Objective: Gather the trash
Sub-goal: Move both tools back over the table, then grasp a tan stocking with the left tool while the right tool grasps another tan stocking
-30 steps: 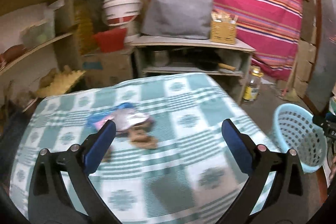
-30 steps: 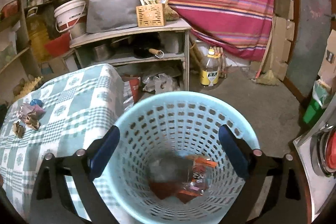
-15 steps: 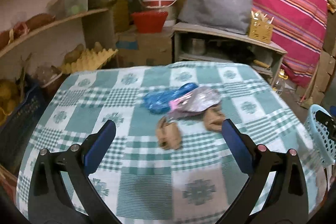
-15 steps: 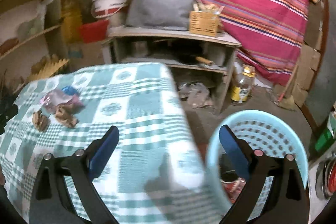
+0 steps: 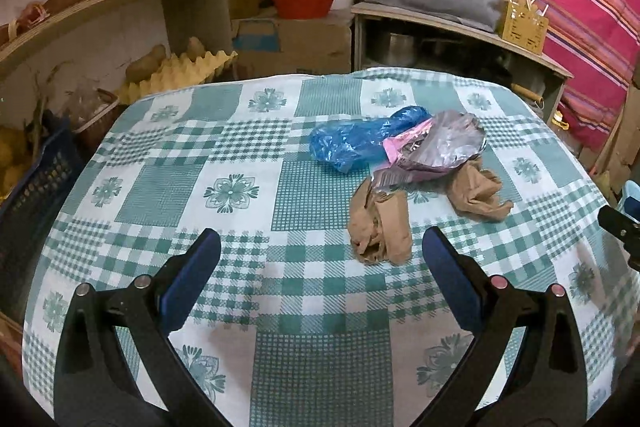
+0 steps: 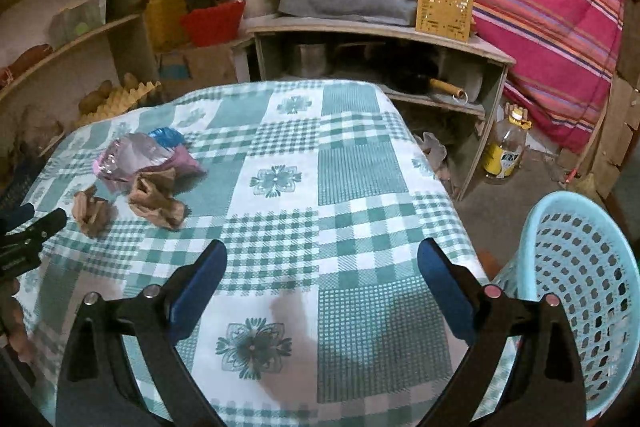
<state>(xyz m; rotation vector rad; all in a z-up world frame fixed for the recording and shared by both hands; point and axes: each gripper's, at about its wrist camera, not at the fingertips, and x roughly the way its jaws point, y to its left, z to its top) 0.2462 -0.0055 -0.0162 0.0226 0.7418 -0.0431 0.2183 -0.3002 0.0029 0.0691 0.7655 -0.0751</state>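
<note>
Tablecloth (image 5: 240, 195) bare from 6 through 11 o'clock in left wrist view; open passage there. Trash cluster sits at 1 o'clock: blue bag (image 5: 352, 143), foil wrapper (image 5: 440, 147), two brown crumpled papers (image 5: 380, 223). Right wrist view: near cloth bare; blue basket (image 6: 576, 291) stands off the table edge at 4 o'clock.

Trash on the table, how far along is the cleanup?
Nothing in hand: left gripper and right gripper are both open and empty. Still left on the cloth: blue bag, foil wrapper and two brown wads. The basket stands beside the table; its contents aren't visible.
</note>
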